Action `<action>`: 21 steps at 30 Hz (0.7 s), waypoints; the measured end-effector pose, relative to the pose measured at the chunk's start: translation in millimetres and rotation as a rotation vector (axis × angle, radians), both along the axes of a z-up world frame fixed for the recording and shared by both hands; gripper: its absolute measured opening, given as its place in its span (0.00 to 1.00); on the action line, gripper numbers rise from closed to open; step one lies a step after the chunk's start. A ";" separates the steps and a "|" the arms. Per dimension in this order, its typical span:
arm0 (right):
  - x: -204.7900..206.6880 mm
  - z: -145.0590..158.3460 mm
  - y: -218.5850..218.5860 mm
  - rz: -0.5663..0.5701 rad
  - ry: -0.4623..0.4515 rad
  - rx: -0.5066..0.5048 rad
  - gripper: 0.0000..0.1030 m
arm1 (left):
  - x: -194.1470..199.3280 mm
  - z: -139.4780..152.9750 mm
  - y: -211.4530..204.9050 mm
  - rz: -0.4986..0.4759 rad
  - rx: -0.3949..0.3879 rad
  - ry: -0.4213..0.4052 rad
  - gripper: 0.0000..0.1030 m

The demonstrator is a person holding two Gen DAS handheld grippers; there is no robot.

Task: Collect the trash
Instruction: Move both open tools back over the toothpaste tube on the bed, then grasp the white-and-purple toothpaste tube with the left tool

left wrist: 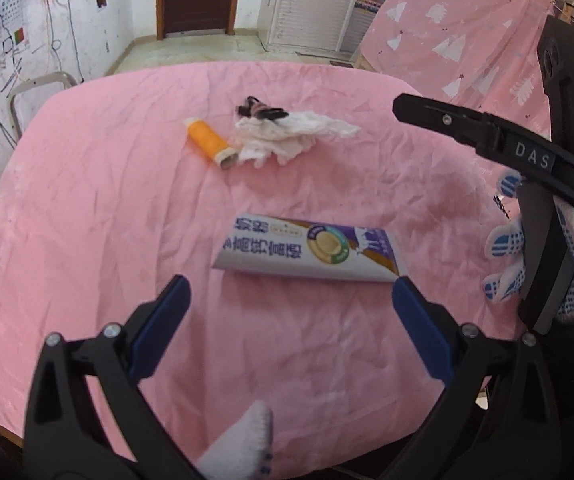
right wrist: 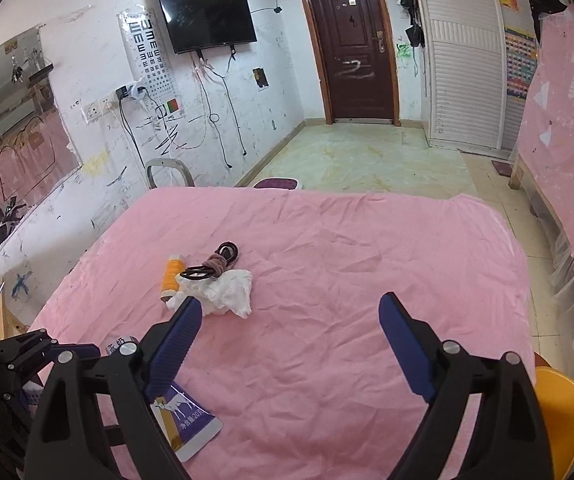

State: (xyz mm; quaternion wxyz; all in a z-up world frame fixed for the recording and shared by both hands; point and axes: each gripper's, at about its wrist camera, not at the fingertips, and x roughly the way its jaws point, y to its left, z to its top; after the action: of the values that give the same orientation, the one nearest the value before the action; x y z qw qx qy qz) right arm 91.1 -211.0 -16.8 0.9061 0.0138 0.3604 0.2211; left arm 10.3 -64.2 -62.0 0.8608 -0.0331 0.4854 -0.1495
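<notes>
Spread wide over pink cloth (left wrist: pixel 87 200): left gripper (left wrist: pixel 291 300), flattened carton (left wrist: pixel 307 250) just beyond its tips; right gripper (right wrist: pixel 291 320), likewise agape, crumpled tissue (right wrist: pixel 227 292) beside its left finger.

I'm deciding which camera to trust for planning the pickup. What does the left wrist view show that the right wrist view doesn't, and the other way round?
Only the left wrist view: the whole milk carton lying flat just beyond the open left gripper, and a gloved hand holding the right gripper's handle.

Only the right wrist view: the wall TV, the eye chart, a yellow chair, and the open, empty right gripper.

Both: the pink tablecloth, the orange tube, the crumpled tissue, the dark hair ties and the brown door.
</notes>
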 end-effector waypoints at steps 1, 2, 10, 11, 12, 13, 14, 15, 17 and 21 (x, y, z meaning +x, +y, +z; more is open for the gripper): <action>1.6 0.1 4.0 0.013 0.001 -0.003 0.78 | 3.0 -1.9 -1.2 0.009 -0.015 0.014 0.94; 3.2 1.1 6.6 0.025 0.002 -0.002 0.78 | 6.5 -4.1 -2.8 0.018 -0.019 0.024 0.94; 13.1 10.5 1.7 0.040 -0.004 0.034 0.78 | 32.2 -10.0 -22.5 0.088 0.041 0.027 0.87; 14.3 10.4 -1.0 0.038 -0.001 0.040 0.78 | 35.6 -9.2 -25.2 0.095 0.054 0.019 0.78; 14.9 10.3 -2.3 0.036 0.000 0.043 0.78 | 37.9 -8.9 -26.7 0.102 0.058 0.013 0.74; 15.7 10.0 -3.6 0.034 0.001 0.044 0.78 | 39.7 -8.5 -28.0 0.107 0.060 0.008 0.61; 16.2 9.0 -5.5 0.032 0.004 0.048 0.78 | 41.3 -7.8 -29.5 0.106 0.062 0.004 0.52; 16.8 7.7 -7.4 0.031 0.008 0.051 0.78 | 42.5 -7.4 -30.9 0.099 0.057 0.004 0.47; 18.4 4.6 -10.6 0.026 0.017 0.055 0.78 | 42.8 -6.9 -31.2 0.097 0.040 -0.003 0.25; 20.7 -1.0 -12.8 0.021 0.032 0.058 0.78 | 40.7 -8.2 -27.6 0.093 0.001 -0.013 0.17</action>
State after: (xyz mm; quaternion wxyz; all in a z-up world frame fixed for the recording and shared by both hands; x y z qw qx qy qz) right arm 111.8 -223.8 -17.8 0.8971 0.0397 0.3684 0.2407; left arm 51.1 -91.8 -70.2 0.8699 -0.0541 0.4780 -0.1091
